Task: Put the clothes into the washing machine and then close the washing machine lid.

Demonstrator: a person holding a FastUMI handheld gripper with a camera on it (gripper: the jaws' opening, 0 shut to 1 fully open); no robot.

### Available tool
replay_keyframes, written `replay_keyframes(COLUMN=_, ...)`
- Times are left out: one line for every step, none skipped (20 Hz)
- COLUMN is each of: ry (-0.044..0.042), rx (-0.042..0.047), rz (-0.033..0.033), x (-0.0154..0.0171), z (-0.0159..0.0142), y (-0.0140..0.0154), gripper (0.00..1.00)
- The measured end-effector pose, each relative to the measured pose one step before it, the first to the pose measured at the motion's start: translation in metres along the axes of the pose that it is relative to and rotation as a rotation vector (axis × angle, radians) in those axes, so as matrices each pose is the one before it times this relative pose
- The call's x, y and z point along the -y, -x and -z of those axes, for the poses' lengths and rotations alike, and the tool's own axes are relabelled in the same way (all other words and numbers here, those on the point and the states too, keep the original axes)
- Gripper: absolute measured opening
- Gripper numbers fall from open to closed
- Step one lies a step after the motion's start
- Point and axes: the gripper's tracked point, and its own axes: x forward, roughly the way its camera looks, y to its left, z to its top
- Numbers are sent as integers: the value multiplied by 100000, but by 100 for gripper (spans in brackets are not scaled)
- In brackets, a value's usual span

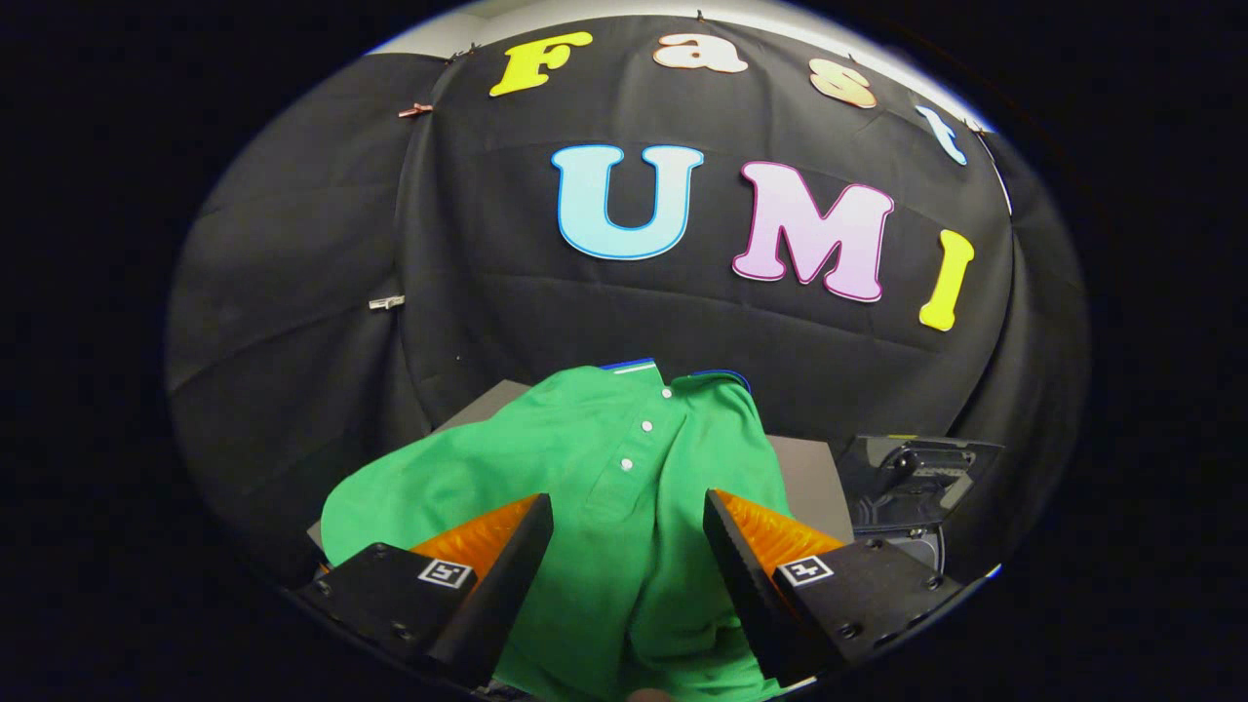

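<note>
Green buttoned polo shirt (604,487) is seen spread on a grey table (809,478), left of the dark washing machine (912,487); the gripper (629,546) is held released astride it; pinching the cloth is judged next.

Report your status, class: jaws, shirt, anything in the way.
Gripper open, jaws spread over the green shirt, not pressing it. Shirt lies spread on the grey table. Washing machine beyond, to the right. Nothing blocking.
</note>
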Motion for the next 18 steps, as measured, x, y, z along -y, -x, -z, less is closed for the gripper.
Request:
replay_keyframes(ry=1373, rx=-1739, rz=-269, x=-211, z=-33, y=-1069, gripper=97)
replay_keyframes(ry=733, rx=-2739, rz=261, x=-21, z=172, y=-993, gripper=97)
replay_keyframes(ry=-606, rx=-2876, rz=270, x=97, z=621, y=-1107, gripper=97)
replay_keyframes(ry=-393, rx=-5417, rz=1803, x=264, z=1248, y=-1263, gripper=97)
replay_keyframes(ry=-121, rx=-9449, rz=1726, x=254, z=2133, y=-459, gripper=97)
replay_keyframes(ry=-5355, rx=-4024, rz=-4016, x=-547, z=324, y=477, gripper=98)
replay_keyframes(ry=-5071, rx=52, rz=193, x=109, z=-198, y=-1258, gripper=100)
replay_keyframes(ry=-1330, rx=-1468, rz=160, x=-28, z=185, y=-212, gripper=98)
replay_keyframes(ry=3206, rx=100, rz=-966, x=-169, z=-317, y=-77, gripper=98)
replay_keyframes(ry=3690, rx=612, rz=-1928, x=-37, z=-62, y=134, gripper=97)
replay_keyframes(ry=835, rx=2144, rz=-3393, x=-313, z=-105, y=-216, gripper=98)
replay_keyframes(ry=581, rx=-1542, rz=-1537, x=-76, z=325, y=320, gripper=89)
replay_keyframes(ry=1276, rx=-172, rz=-715, x=78, z=-171, y=-48, gripper=79)
replay_keyframes(ry=1056, rx=-1142, rz=-1492, x=-112, z=102, y=-204, gripper=70)
replay_keyframes(ry=-2, rx=-1355, rz=-347, x=-111, z=18, y=33, gripper=54)
replay_keyframes(ry=-1011, rx=357, rz=517, x=30, z=-169, y=-89, gripper=38)
replay_keyframes(ry=412, rx=-699, rz=603, x=-13, z=40, y=-149, gripper=22)
replay_keyframes(ry=1336, rx=-27, rz=435, x=-36, z=-44, y=-10, gripper=23)
